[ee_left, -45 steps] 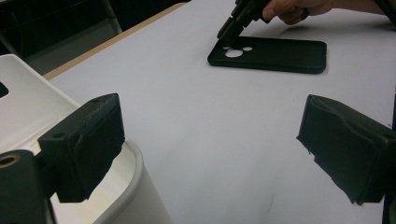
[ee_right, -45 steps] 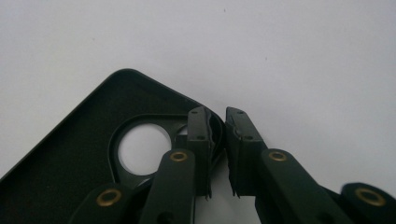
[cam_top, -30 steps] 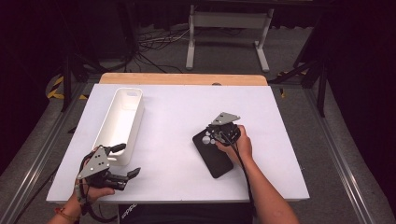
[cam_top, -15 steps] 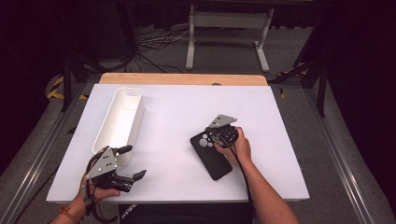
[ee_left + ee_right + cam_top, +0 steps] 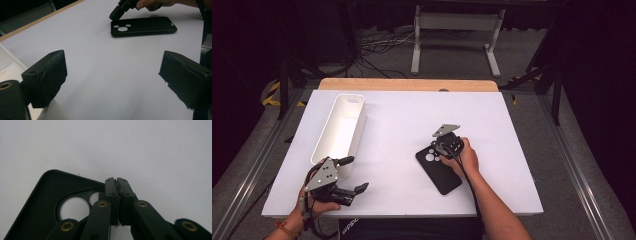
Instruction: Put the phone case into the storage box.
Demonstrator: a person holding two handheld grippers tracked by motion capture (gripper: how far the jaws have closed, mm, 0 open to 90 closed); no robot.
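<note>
Table (image 5: 412, 115): a white rectangular top with a wooden strip running along its far edge, standing on a grey floor with dark stands and cables beyond it.

Bin (image 5: 341, 131): a long, narrow white container lying on the left part of the table, running from far to near, open side up, nothing showing inside it.

Phone case (image 5: 438, 170): a black case lying flat, hollow side up, right of the table's centre, its camera cut-outs at the far-left end. In the left gripper view the same case (image 5: 143, 26) is sitting far across the white surface, with round holes showing at one end.

Right gripper (image 5: 443, 146): a hand is holding it over the far end of the case. In the right gripper view its two jaws are pressing together at the tips (image 5: 117, 185), with nothing showing between them; they are sitting just over the case's far corner, beside the camera holes. Whether the tips are touching the case rim cannot be told.

Left gripper (image 5: 353, 174): a hand is holding it at the near-left corner of the table, just near of the bin's near end. In the left gripper view its two padded jaws are standing wide apart over bare table, holding nothing, pointing toward the case.
</note>
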